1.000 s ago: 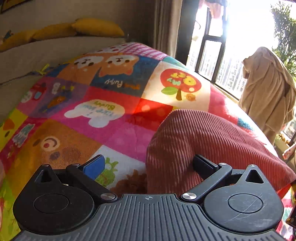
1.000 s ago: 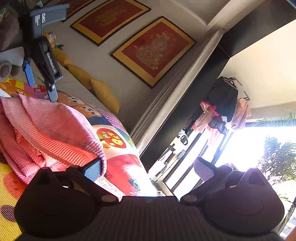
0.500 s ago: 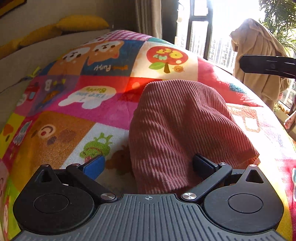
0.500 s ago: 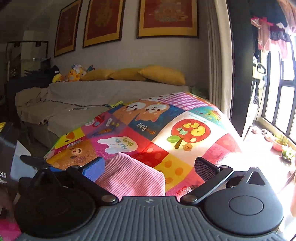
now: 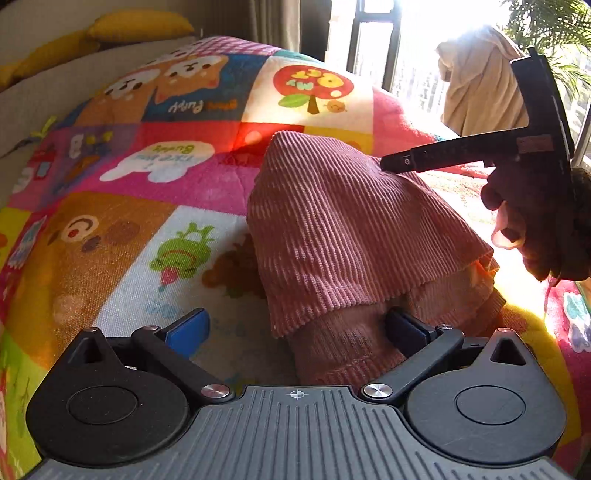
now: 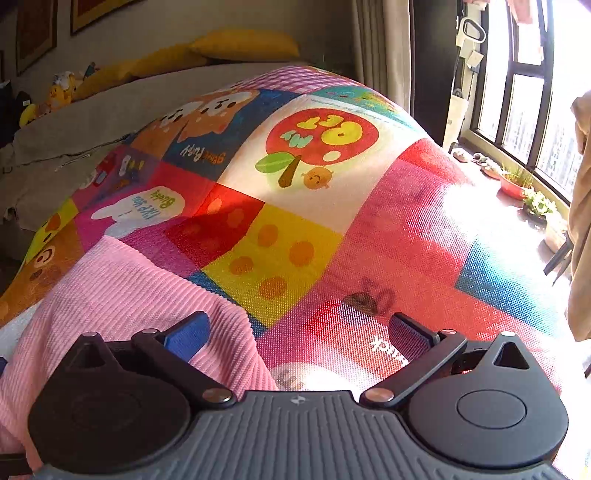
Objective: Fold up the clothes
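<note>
Item: pink garment point(image 5: 343, 229), folded, on quilted bed point(image 6: 406, 229).
We hold left tool point(image 5: 295, 328) and right tool point(image 6: 297, 332) both wide open, gripping nothing; garment lies between left fingers, its corner under right tool's blue pad. Risk, in our view: a pad snags the rib knit and drags the fold apart.

Home bedroom: cartoon patchwork blanket point(image 6: 314, 206), yellow pillows point(image 6: 243, 44), framed pictures point(image 6: 35, 33).

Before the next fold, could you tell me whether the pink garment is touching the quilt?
Touching. The left wrist view shows the pink garment lying directly on the quilt, its folded edges resting on the patchwork with no gap.
</note>
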Motion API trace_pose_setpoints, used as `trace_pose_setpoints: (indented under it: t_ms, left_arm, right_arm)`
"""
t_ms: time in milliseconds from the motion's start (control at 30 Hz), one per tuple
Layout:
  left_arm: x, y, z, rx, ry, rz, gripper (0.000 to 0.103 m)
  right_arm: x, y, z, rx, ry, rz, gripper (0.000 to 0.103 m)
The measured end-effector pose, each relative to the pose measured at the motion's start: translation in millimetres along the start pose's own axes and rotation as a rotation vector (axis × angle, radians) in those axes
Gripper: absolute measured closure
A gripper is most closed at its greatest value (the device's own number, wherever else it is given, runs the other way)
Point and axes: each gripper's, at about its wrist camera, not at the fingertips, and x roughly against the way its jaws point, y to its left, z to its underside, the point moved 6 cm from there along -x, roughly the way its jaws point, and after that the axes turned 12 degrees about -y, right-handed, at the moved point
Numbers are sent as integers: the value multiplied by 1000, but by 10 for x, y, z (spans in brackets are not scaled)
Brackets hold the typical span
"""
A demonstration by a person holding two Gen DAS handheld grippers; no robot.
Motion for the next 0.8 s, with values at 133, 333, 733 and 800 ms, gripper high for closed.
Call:
trace_pose_setpoints:
  t_ms: [133,333,733,800]
  left_arm:
    - [172,178,-330,140,-114,80,0]
    - [36,384,-616,259,-172,56,0]
    - [-305,194,-101,221,-14,24,0]
    - [-247,8,-38,190,6,88,0]
  right_arm:
    - [417,231,95,96,-15,-133,0]
    - [539,405,543,203,79,-167,0]
    - [555,326,589,200,90,-224,0]
    - [567,309,586,209,90,-233,0]
